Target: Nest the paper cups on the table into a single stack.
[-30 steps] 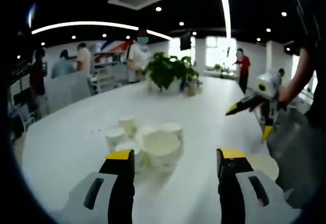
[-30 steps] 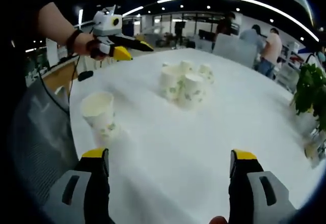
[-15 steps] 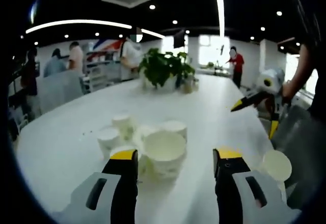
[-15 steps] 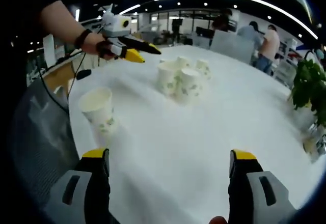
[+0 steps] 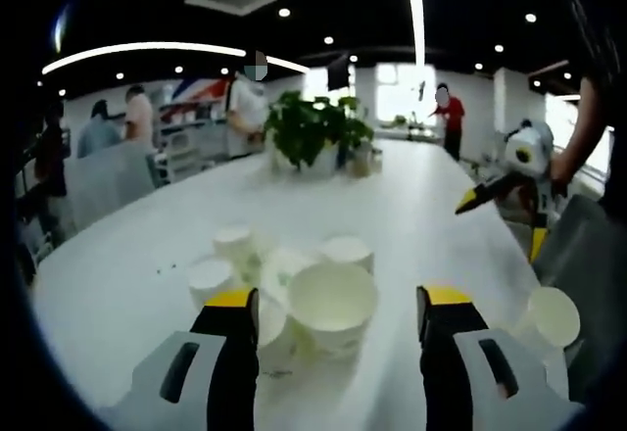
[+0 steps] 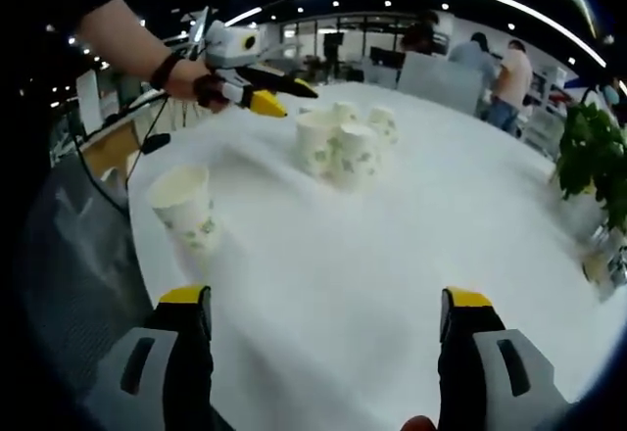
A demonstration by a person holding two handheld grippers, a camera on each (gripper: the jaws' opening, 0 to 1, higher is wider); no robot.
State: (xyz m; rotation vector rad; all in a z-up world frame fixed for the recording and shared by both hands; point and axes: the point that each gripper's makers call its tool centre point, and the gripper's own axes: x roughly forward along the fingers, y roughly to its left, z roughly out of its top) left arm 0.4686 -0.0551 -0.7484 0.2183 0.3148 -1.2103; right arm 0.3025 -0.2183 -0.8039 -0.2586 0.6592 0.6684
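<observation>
Several white paper cups stand in a cluster (image 5: 284, 264) on the white table (image 5: 411, 206). The nearest cup (image 5: 333, 306) stands with its mouth up just beyond my left gripper (image 5: 338, 299), which is open, with its yellow-tipped jaws on either side of that cup. One cup (image 5: 552, 318) stands alone near the table edge. In the right gripper view the cluster (image 6: 343, 142) is far ahead and the lone cup (image 6: 184, 208) is near left. My right gripper (image 6: 323, 299) is open over bare table. The left gripper (image 6: 282, 96) hovers beside the cluster.
A potted plant (image 5: 313, 132) stands at the far end of the table, also at the right edge (image 6: 593, 157). People stand behind the table. A chair (image 6: 69, 255) sits by the near table edge. The right gripper (image 5: 502, 223) hangs open over the table's right side.
My left gripper has moved closer to the cup cluster, and the nearest cup now sits between its tips. The right gripper has hardly moved.
</observation>
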